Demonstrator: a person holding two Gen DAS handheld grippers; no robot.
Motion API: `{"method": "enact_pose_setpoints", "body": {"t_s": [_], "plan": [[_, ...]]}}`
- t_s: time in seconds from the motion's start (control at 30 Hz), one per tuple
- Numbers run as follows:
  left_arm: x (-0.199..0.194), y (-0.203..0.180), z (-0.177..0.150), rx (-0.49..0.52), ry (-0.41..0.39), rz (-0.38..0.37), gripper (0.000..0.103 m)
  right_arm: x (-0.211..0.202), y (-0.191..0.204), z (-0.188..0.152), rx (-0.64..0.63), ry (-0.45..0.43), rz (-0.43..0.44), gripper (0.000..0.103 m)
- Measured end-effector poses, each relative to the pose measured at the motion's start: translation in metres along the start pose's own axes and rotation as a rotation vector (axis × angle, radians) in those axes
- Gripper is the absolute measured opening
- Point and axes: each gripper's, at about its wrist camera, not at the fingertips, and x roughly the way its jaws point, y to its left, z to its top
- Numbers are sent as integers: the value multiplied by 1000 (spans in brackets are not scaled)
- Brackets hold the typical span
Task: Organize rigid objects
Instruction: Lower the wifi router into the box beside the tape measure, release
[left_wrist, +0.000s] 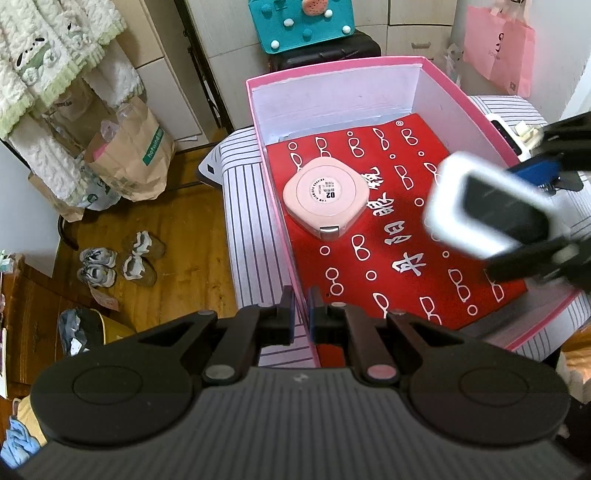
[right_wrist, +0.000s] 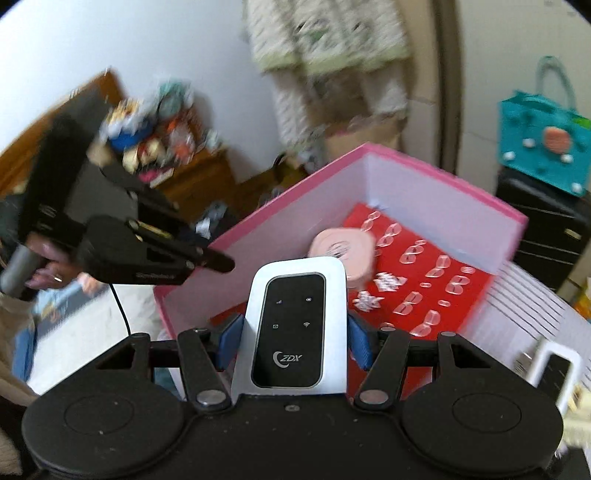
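A pink box (left_wrist: 295, 77) with a red cloth on its floor stands on a striped surface. A pink square case (left_wrist: 326, 199) lies inside it; it also shows in the right wrist view (right_wrist: 341, 247). My right gripper (right_wrist: 293, 341) is shut on a white pocket router with a black face (right_wrist: 293, 325) and holds it above the box's near edge (right_wrist: 258, 229). In the left wrist view the router (left_wrist: 487, 210) hangs blurred over the box's right side. My left gripper (left_wrist: 301, 317) is shut on the box's left wall near its front corner.
A second white device (right_wrist: 554, 373) lies on the striped cover to the right of the box. Paper bags (left_wrist: 129, 155) and shoes (left_wrist: 118, 262) sit on the wooden floor at left. A black suitcase (right_wrist: 543, 229) with a teal bag (right_wrist: 543, 144) stands behind.
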Motion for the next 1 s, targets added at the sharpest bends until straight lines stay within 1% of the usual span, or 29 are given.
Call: {"method": "enact_pose_setpoints", "body": {"t_s": [0.17,0.3,0.4,0.57,0.63,0.67,0.7,0.8,0.9,1.0], "plan": [[-5,6,7,-27,3,-15,6,54,2,13,-16,154,3,65],[-8,8,10,-39,-5,-21,5,84,-1,19,-6,248,14,65],[-8,10,11,-57,0,-28,5,98,3,22,-14,287,34,65],[-5,14,16,-83,13,-35,5,112,7,24,10,317,50,65],[-5,13,18,-87,15,-31,5,114,7,24,18,330,58,67],[-5,13,18,-90,18,-32,5,115,6,24,21,339,63,70],[-5,13,19,-94,18,-32,5,114,4,24,33,334,68,74],[-5,13,20,-102,11,-27,5,90,-6,24,70,226,59,74],[-5,15,20,-112,7,-32,5,46,-14,17,59,62,40,75],[-5,16,19,-118,0,-31,5,0,-26,2,67,-106,9,82]]}}
